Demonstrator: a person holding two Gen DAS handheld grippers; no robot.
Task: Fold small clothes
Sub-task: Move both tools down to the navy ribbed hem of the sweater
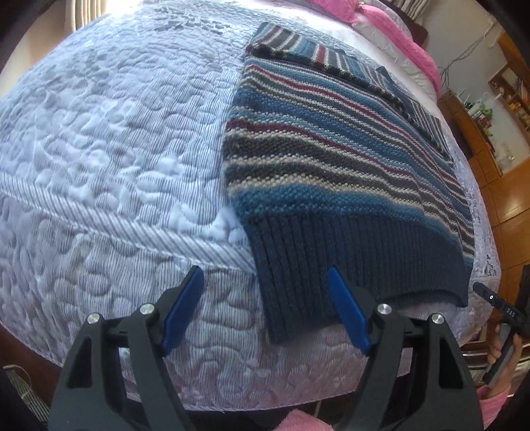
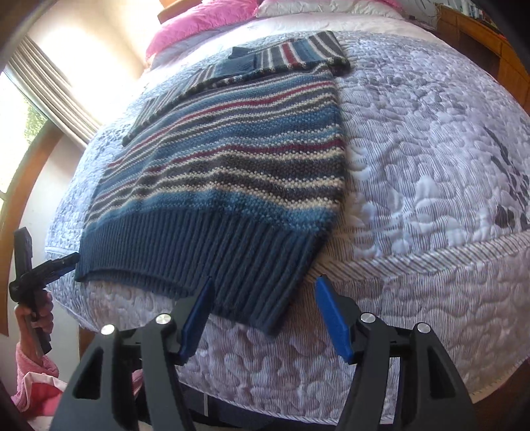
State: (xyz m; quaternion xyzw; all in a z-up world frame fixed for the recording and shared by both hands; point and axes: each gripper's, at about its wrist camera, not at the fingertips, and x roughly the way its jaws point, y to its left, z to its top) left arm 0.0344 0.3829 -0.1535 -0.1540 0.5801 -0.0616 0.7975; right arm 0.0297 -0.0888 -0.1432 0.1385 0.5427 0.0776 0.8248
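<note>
A knitted sweater point(image 1: 331, 149) with blue, grey, cream and red stripes lies flat on the bed. A sleeve point(image 1: 331, 56) is folded across its far end. The dark blue ribbed hem point(image 1: 331, 258) droops over the bed's near edge. My left gripper point(image 1: 265, 275) is open just in front of the hem's left corner, its right finger point(image 1: 347, 311) overlapping the ribbing. In the right wrist view the same sweater point(image 2: 232, 149) spreads ahead, and my right gripper point(image 2: 265, 281) is open at the hem's right corner point(image 2: 275, 298). Neither gripper holds anything.
The bed has a lilac quilted cover point(image 1: 116, 149) with a corded edge point(image 2: 430, 258). Pink pillows point(image 2: 198, 20) lie at its head. Wooden shelves point(image 1: 497, 109) stand on one side, a curtained window point(image 2: 39, 92) on the other. A hand point(image 2: 36, 318) holds the left gripper.
</note>
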